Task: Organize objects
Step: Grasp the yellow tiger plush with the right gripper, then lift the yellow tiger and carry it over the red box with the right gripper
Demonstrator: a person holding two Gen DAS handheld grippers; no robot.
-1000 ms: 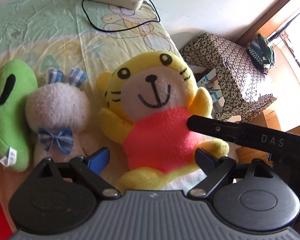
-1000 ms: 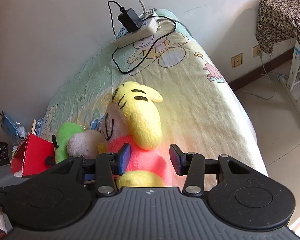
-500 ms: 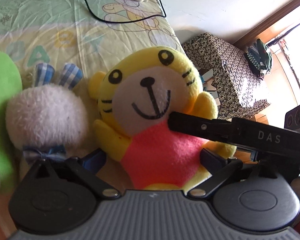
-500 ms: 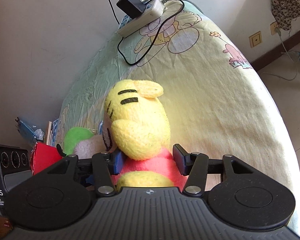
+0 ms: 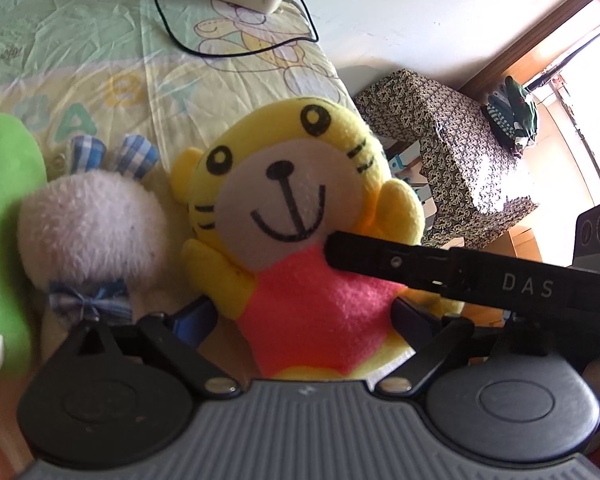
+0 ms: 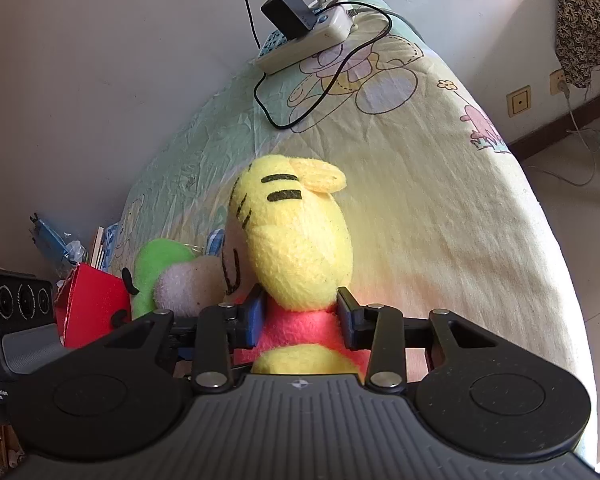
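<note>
A yellow tiger plush (image 5: 300, 208) in a pink shirt lies face up on the bed sheet (image 5: 100, 60). My left gripper (image 5: 300, 316) straddles its pink body from below. Its jaws are closing, and the blue pad (image 5: 192, 316) still sits just off the plush's arm. My right gripper (image 6: 300, 314) comes in from the tiger plush's (image 6: 296, 248) side. Its jaws are closing too, with both pads pressed on the pink neck. One black finger (image 5: 380, 260) of the right gripper crosses under the tiger's chin. A white rabbit plush (image 5: 88, 224) and a green plush (image 5: 4, 240) lie beside the tiger.
A power strip (image 6: 308, 36) with a black charger and cable lies at the head of the bed by the wall. A red box (image 6: 88, 304) stands past the green plush (image 6: 156, 264). The bed's edge drops to the floor beside a cloth-covered table (image 5: 452, 148).
The left gripper has come closer to the tiger; its jaws widened, then narrowed. The right gripper's jaws opened, slid up to the neck and closed on it.
</note>
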